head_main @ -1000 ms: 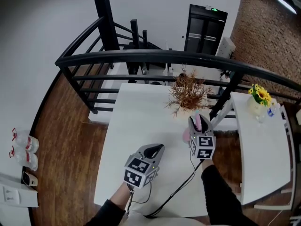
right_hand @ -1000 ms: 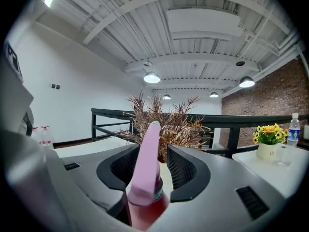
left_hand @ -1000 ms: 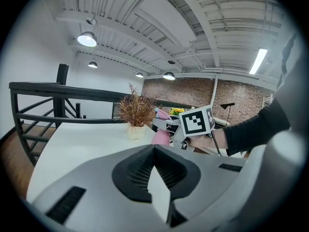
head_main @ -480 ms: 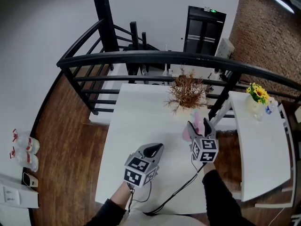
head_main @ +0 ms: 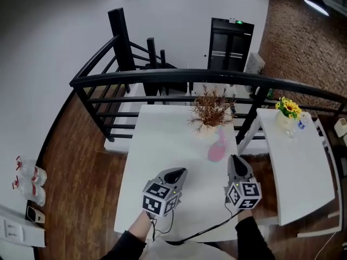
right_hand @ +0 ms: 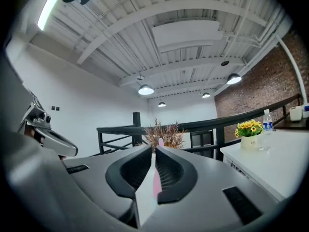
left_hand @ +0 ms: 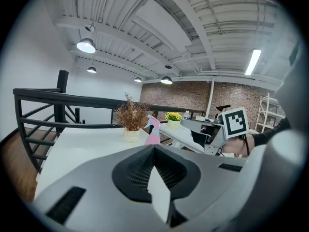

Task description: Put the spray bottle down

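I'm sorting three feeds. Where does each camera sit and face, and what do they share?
Head view: on the person's head, steeply down at the table; both sleeves, left gripper and right gripper show.
Left gripper view: on that gripper, facing along its touching jaws across the table; right gripper shows.
Right gripper view: on that gripper, facing level over jaws that have just been closing, nothing between them.
Shared: all show the spray bottle and plant.

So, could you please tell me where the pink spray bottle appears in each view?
Head view: bottle centre, just below the dried plant.
Left gripper view: bottle centre, right of the plant.
Right gripper view: bottle centre, through the jaws' slit, before the plant.
Shared landmark: the dried plant.
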Action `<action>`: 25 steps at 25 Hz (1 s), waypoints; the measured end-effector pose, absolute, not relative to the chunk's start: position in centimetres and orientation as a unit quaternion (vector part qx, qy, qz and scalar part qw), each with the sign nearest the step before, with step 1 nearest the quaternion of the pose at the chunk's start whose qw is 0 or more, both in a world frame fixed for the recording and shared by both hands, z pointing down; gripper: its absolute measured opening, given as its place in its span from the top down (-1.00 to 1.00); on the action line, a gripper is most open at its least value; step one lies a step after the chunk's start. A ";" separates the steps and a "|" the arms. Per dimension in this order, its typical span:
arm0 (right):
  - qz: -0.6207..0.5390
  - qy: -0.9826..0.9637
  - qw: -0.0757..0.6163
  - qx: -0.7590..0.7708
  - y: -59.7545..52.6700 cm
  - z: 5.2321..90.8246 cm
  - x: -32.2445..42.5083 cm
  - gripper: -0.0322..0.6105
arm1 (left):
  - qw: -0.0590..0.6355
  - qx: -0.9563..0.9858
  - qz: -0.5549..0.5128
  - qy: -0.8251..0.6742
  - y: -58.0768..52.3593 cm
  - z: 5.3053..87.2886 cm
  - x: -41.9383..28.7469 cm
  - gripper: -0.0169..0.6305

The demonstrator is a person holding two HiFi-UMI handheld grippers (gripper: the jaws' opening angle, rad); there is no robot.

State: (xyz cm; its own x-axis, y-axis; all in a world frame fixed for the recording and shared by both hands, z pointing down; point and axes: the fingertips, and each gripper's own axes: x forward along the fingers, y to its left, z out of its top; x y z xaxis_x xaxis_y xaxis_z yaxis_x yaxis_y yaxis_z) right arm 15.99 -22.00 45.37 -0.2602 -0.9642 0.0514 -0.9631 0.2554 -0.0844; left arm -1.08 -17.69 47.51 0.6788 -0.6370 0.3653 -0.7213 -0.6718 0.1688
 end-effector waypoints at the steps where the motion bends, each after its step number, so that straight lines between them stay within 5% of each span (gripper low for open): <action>1: -0.048 0.797 0.012 -0.602 -20.9 44.7 15.7 0.96 | 0.150 0.904 0.137 -0.376 -17.0 47.2 -1.2 0.96; 25: -0.075 0.864 0.005 -0.498 -9.6 41.3 8.3 0.97 | 0.134 0.907 0.115 -0.381 -8.1 43.2 -3.7 0.96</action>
State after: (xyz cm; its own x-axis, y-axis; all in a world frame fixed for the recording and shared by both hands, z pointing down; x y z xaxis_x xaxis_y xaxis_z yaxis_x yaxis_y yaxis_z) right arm 8.35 -9.61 41.25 -0.5038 -0.8613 0.0661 -0.8598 0.4926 -0.1343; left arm -3.67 -8.15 43.18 0.6828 -0.6611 0.3109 -0.7229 -0.6730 0.1564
